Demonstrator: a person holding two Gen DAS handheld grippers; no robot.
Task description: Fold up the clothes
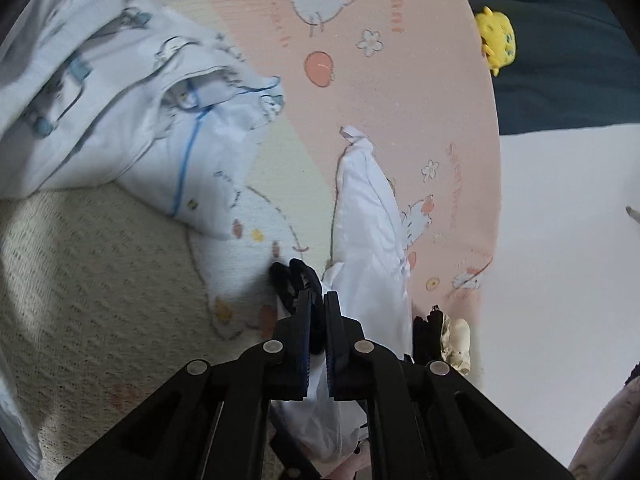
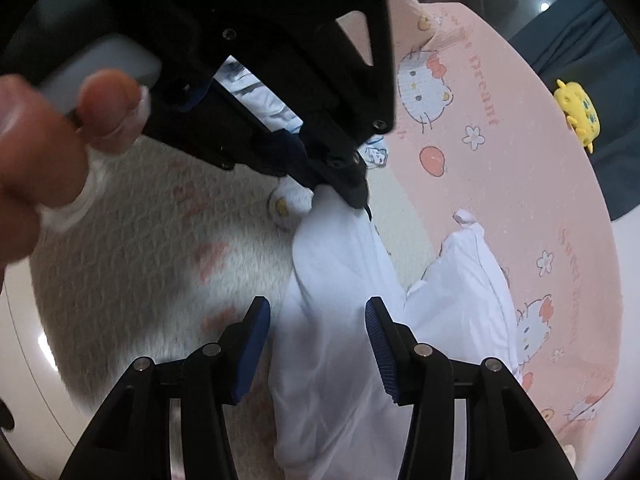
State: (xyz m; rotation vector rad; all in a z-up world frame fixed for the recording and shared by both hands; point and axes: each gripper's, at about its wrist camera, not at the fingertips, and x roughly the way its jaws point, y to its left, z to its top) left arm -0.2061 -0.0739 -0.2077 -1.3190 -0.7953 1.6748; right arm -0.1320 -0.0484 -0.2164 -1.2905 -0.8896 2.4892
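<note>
Two grippers on one white garment, and only your left one has it pinched.

Left wrist view: your left gripper (image 1: 317,300) sits at bottom centre with its jaws pressed together on a dark trim at the edge of the white garment (image 1: 368,216), which trails up the middle of the frame over the pink cartoon blanket (image 1: 420,80); a patterned pale-blue garment (image 1: 120,120) lies upper left. Keep that pinch firm. Right wrist view: your right gripper (image 2: 318,344), bottom centre, stands about half open and holds nothing, the white cloth lying between its pads untouched. Lower it onto one edge, not a bunch, before closing, so the fold probably comes out flat.
</note>
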